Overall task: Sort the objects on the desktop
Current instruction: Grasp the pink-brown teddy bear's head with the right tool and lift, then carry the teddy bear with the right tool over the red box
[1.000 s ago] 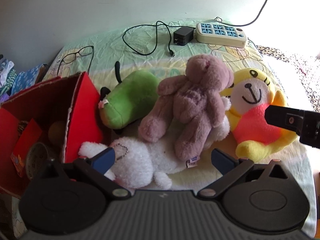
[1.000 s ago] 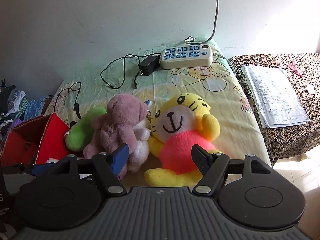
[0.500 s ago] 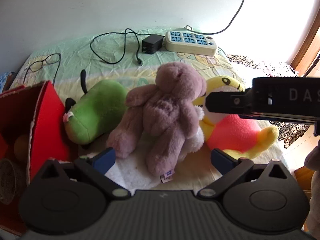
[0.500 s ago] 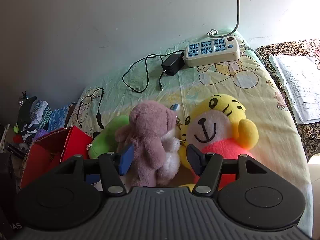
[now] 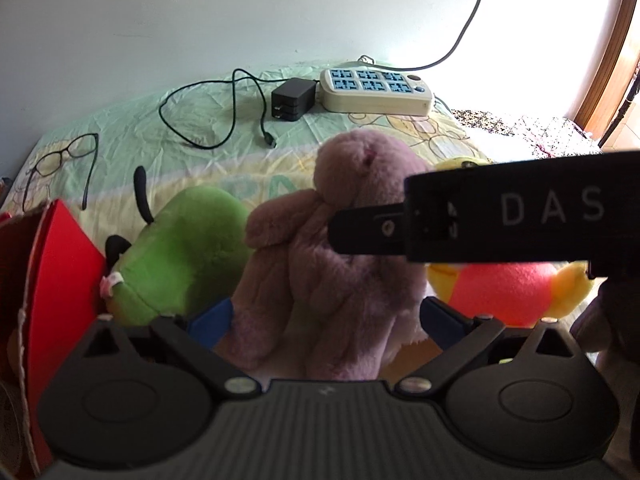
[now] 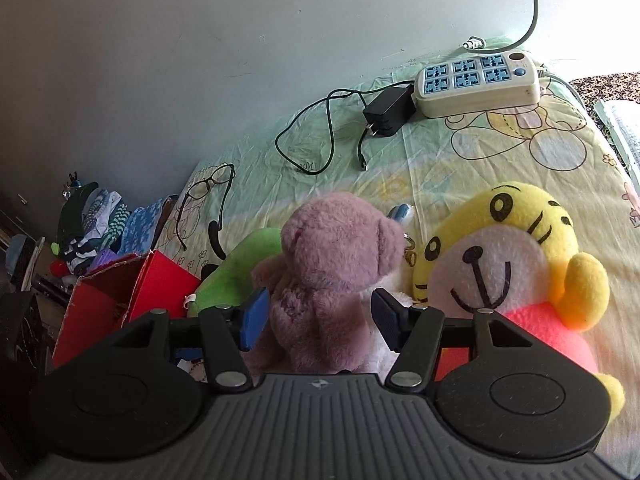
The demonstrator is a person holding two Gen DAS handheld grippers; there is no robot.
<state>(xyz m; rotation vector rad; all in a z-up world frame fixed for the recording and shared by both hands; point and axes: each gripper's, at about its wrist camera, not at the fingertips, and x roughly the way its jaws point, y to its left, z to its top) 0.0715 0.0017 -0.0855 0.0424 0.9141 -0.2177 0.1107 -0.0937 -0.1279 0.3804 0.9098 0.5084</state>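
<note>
A mauve plush bear (image 5: pixel 340 248) (image 6: pixel 328 276) lies among a green plush (image 5: pixel 180 248) (image 6: pixel 240 272) and a yellow tiger plush in a pink shirt (image 6: pixel 508 264) (image 5: pixel 516 284). My left gripper (image 5: pixel 324 320) is open, its jaws wide on either side of the bear's legs. My right gripper (image 6: pixel 316 316) is open with its jaws around the bear's body, close to the fur; a firm grip does not show. It crosses the left wrist view as a black bar (image 5: pixel 480 220). A red cardboard box (image 5: pixel 52 280) (image 6: pixel 120 300) stands at the left.
On the green cartoon sheet (image 6: pixel 460 160) lie a power strip (image 6: pixel 476 80), a black charger with cable (image 6: pixel 388 114) and glasses (image 6: pixel 208 188). Clothes pile (image 6: pixel 96 220) beyond the bed's left edge. A side table with patterned cloth (image 5: pixel 520 132) stands at the right.
Both grippers moved in on the mauve bear. The right gripper slid left from the tiger so its jaws now flank the bear; the white plush is hidden below the left gripper.
</note>
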